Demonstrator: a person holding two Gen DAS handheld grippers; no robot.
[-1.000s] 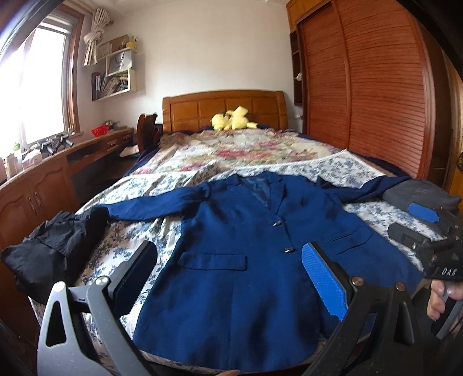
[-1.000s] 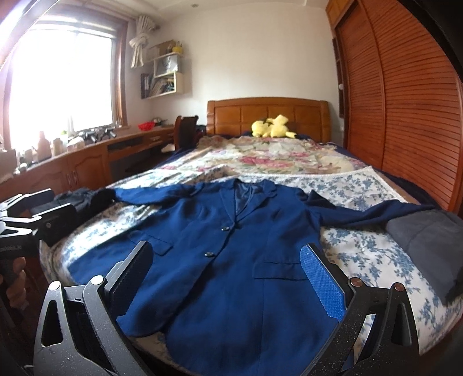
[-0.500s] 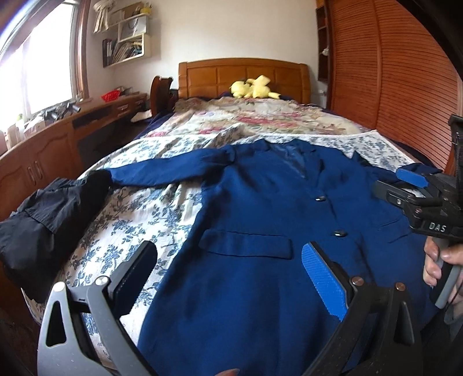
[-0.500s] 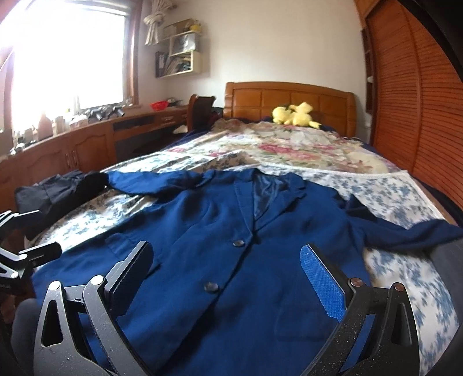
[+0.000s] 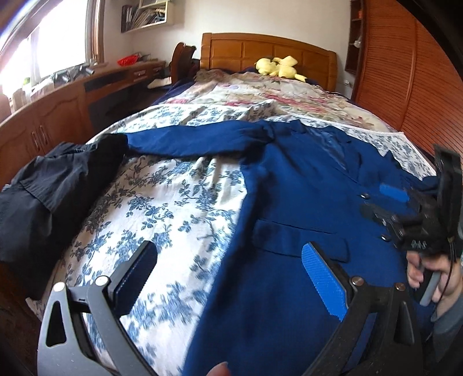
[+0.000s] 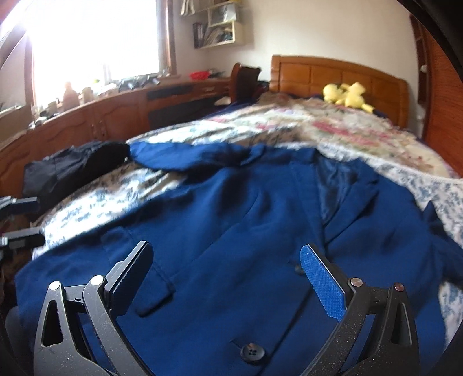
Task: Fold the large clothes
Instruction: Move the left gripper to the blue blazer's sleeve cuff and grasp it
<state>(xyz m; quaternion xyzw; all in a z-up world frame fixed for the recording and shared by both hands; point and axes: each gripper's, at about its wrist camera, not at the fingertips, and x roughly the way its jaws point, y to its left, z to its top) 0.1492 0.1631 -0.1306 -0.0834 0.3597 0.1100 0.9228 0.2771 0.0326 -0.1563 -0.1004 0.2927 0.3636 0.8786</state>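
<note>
Left gripper [image 5: 228, 285]: mine, jaws spread wide, empty, held low over the jacket's left edge. Right gripper [image 6: 227, 282]: mine, likewise agape, empty, above the jacket front. One blue jacket [image 6: 231, 219], flat on the bed [image 5: 173, 208], sleeves outspread. One dark garment [image 5: 55, 185] beside it. One yellow plush toy [image 5: 277, 66] by the headboard.

A bedroom with pale walls. A bright window [image 6: 95, 37] on the left washes out the cluttered wooden cabinet run [image 6: 115, 112] beneath it. A wall shelf [image 6: 215, 24] holds books. The bed [image 5: 179, 202] has a panelled wooden headboard [image 5: 269, 55] and floral covers; a louvred wooden wardrobe [image 5: 405, 78] lines the right side.
</note>
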